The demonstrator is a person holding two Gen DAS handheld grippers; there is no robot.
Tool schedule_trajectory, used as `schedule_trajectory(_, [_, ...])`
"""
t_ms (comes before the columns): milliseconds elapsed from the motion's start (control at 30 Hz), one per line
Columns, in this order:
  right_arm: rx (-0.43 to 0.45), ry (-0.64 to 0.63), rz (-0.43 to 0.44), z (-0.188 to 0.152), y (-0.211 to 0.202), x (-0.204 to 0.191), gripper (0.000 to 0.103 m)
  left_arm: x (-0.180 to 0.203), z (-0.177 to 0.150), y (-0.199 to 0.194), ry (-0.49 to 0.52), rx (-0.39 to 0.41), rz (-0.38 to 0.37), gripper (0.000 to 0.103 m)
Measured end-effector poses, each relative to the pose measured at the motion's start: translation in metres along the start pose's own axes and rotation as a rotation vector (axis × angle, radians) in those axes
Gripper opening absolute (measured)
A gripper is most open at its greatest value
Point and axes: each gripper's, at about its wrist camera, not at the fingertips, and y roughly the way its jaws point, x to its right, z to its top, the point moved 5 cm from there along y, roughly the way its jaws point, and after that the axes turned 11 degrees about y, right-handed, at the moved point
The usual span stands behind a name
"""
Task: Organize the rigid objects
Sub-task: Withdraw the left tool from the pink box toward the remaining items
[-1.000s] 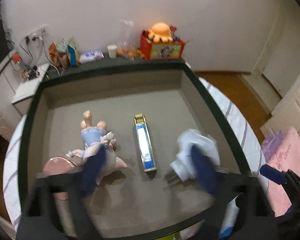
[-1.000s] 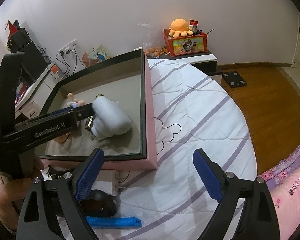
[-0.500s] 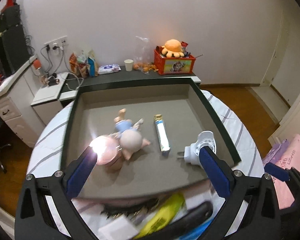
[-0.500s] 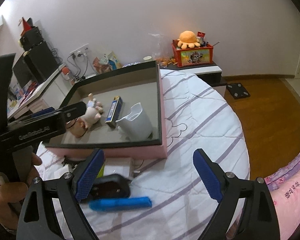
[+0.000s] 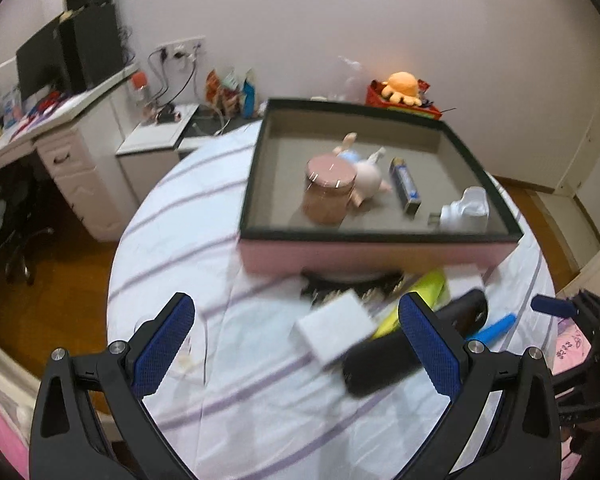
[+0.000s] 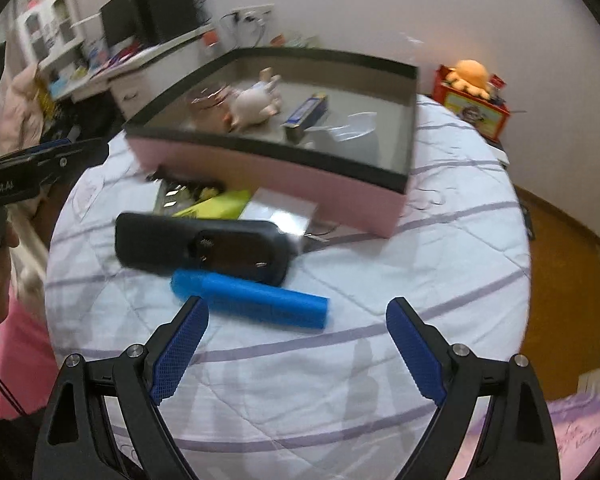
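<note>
Left wrist view: left gripper [image 5: 296, 336] hangs over the striped white quilt [image 5: 188, 248], jaws spread wide, nothing between the blue mesh-textured pads [image 5: 164, 344]. Ahead sits a shallow rectangular box [image 5: 380, 250], pink outer wall, black rim, grey card floor. Inside it: a pink cylindrical jar [image 5: 329, 191] standing upright, a pig doll [image 5: 366, 172] lying just behind and touching it, a slim blue-and-gold carton [image 5: 406, 190] lying flat, and a white plastic plug adapter [image 5: 464, 210] in the near right corner. In front of the box, on the quilt, blurred: a white rectangular block [image 5: 332, 330], a yellow-green packet [image 5: 420, 300], a black oblong case [image 5: 384, 354], and a blue bar [image 5: 496, 326]. The right gripper's tip [image 5: 552, 306] shows at the right edge.

Right wrist view: right gripper [image 6: 296, 344] has its jaws spread, empty, over the quilt. Just beyond its fingertips lies the blue bar [image 6: 252, 300], ribbed, rounded. The black case [image 6: 202, 248], matte, touches its far side. The box [image 6: 268, 164] lies behind, tilted in frame.
</note>
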Motion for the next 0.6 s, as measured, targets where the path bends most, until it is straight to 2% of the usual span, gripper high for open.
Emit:
schedule_trajectory(200, [-0.039, -0.085, -0.007, -0.003, 0.021, -0.012, 0.092, -0.004, -0.03, 0.002, -0.02, -0.029, 0.01, 0.103])
schedule_trajectory(433, [-0.089, -0.15, 0.037, -0.016, 0.032, -0.021, 0.09, 0.0, -0.048, 0.005, -0.024, -0.06, -0.003, 0.103])
schedule_trajectory(533, [-0.105, -0.189, 0.128, -0.027, 0.022, -0.037, 0.075, 0.001, -0.052, 0.007, -0.019, -0.066, -0.009, 0.103])
schedule_trajectory(600, [-0.119, -0.22, 0.152, -0.031, 0.02, -0.043, 0.066, 0.001, -0.053, 0.008, -0.019, -0.068, -0.011, 0.103])
